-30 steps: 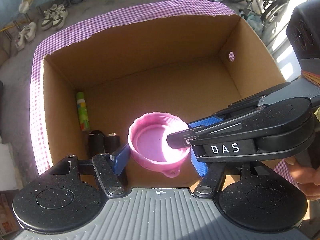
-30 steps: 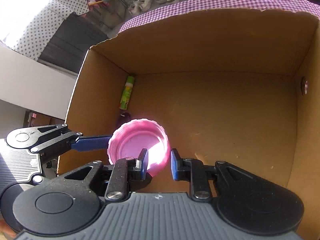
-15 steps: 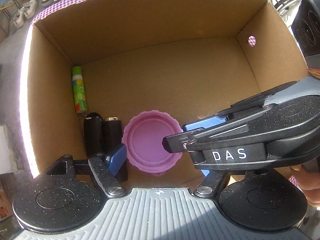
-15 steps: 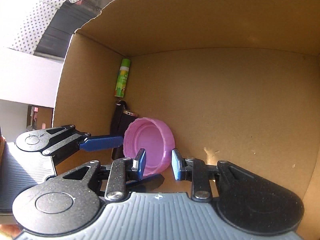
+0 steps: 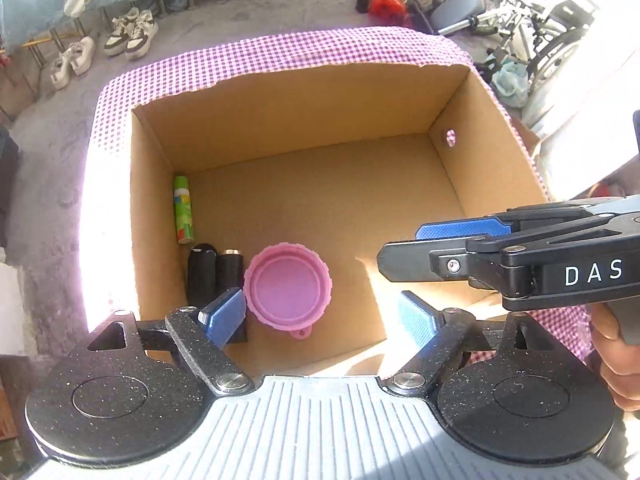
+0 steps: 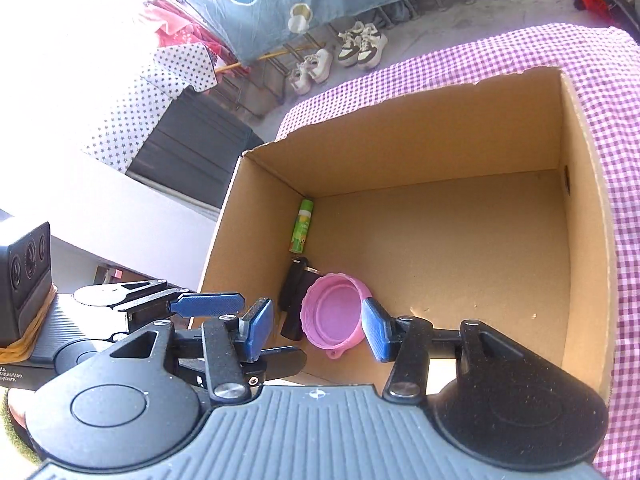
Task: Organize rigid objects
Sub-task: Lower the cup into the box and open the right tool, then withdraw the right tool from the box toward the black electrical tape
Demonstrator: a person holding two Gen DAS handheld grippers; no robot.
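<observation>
Left gripper (image 5: pixel 320 312): we find its two blue fingers (image 5: pixel 224 314) standing wide apart, having just been opening, with nothing clamped between them. It hangs above the near edge of the box, pointing steeply down into it.

Right gripper (image 6: pixel 316 330): its two fingers (image 6: pixel 260 330) stand apart as well, having just been opening, and press on nothing. It is tilted down toward the box from the near right side; in the left wrist view it reaches in from the right (image 5: pixel 404 252), held by a hand (image 5: pixel 618 352) at the frame edge. The pink lid shows in the gap between its fingers but lies below them on the box floor.

Pink lid (image 5: pixel 288 286), one: open side up on the floor of the box, near the front left, with a small tab toward the near wall.

Black cylinders (image 5: pixel 202 276), two: lying side by side, just left of the lid, the nearer one touching or almost touching it; we cannot tell which.

Green tube (image 5: pixel 183 214), one: lying along the left wall, just beyond the black cylinders.

Cardboard box (image 5: pixel 304 120), one: open-topped, with a round hole in its right wall.

Checked cloth (image 5: pixel 280 54), one: purple and white, covering the table under the box.

Shoes (image 5: pixel 130 34), two pairs: on the ground beyond the table.
</observation>
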